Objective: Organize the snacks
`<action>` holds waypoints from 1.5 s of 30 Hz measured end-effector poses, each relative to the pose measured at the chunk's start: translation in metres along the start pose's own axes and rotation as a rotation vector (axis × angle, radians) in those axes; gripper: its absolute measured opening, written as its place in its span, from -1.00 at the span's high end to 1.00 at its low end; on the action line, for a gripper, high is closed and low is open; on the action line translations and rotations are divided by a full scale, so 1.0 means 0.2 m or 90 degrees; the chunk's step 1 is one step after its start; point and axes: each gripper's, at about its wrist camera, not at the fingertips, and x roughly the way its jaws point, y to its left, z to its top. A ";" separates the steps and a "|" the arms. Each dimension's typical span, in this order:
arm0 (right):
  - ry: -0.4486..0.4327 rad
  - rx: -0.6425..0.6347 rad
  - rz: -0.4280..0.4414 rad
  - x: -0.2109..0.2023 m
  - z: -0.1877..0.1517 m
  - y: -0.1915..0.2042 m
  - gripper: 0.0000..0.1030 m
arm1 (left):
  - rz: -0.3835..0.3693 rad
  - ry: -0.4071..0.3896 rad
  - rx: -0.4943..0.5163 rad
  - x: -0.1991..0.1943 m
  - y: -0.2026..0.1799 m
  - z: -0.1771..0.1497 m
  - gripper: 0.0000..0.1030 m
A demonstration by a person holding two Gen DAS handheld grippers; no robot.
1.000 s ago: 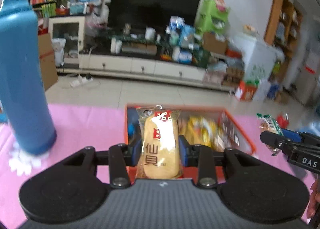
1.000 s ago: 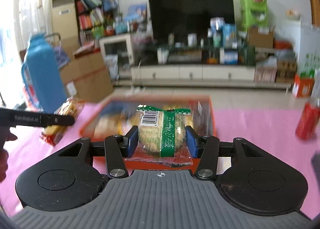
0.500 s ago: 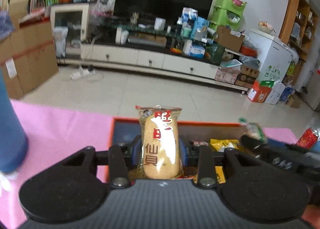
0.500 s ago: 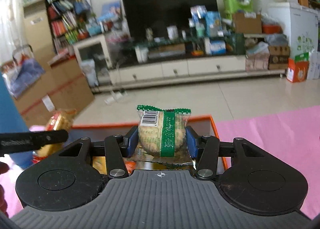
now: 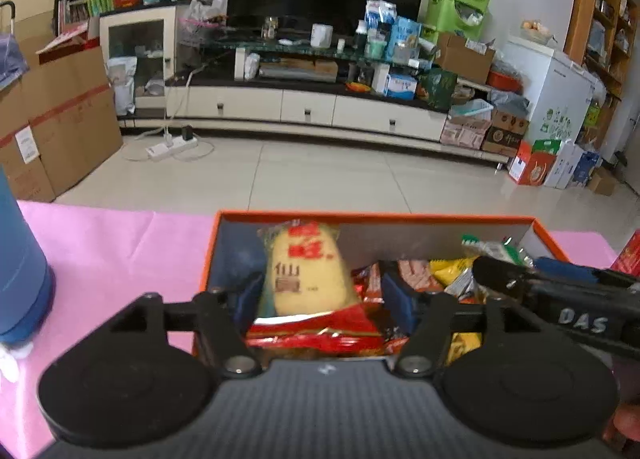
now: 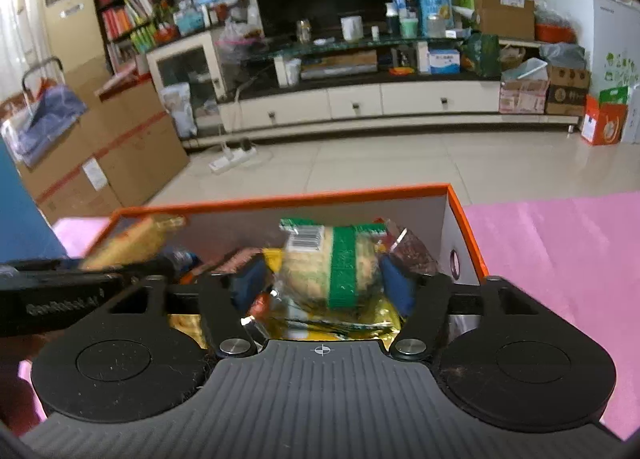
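An orange-rimmed box point(image 5: 372, 215) of snack packets stands on the pink mat; it also shows in the right wrist view point(image 6: 280, 199). My left gripper point(image 5: 324, 299) is open over the box, its blue pads spread apart from a yellow rice-cracker packet point(image 5: 306, 271) that drops between them. My right gripper point(image 6: 322, 285) is open too, its pads clear of a green-banded cracker packet point(image 6: 332, 263) lying on the snacks. Each gripper shows in the other's view: the right one point(image 5: 560, 307), the left one point(image 6: 80, 291).
A tall blue flask point(image 5: 20, 267) stands on the pink mat point(image 5: 112, 243) left of the box. A red can point(image 5: 628, 255) sits at the right edge. Beyond the table lie tiled floor, cardboard boxes and a TV cabinet.
Both grippers moved forward and down over the box, then opened. The yellow packet and the green-banded packet left the pads and sank into the box.
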 end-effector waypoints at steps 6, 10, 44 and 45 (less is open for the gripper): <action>-0.067 -0.008 -0.020 -0.23 0.06 0.04 -0.73 | -0.005 -0.067 -0.011 -0.23 -0.03 0.07 -0.70; -0.095 0.021 -0.017 -0.44 0.05 0.02 -0.79 | 0.020 -0.098 0.017 -0.42 -0.07 0.07 -0.96; 0.060 0.056 -0.053 -0.99 -0.78 -0.14 -0.82 | 0.071 0.056 0.054 -0.82 -0.09 -0.82 -0.96; 0.062 0.054 -0.055 -0.98 -0.78 -0.14 -0.82 | 0.072 0.055 0.054 -0.81 -0.10 -0.82 -0.96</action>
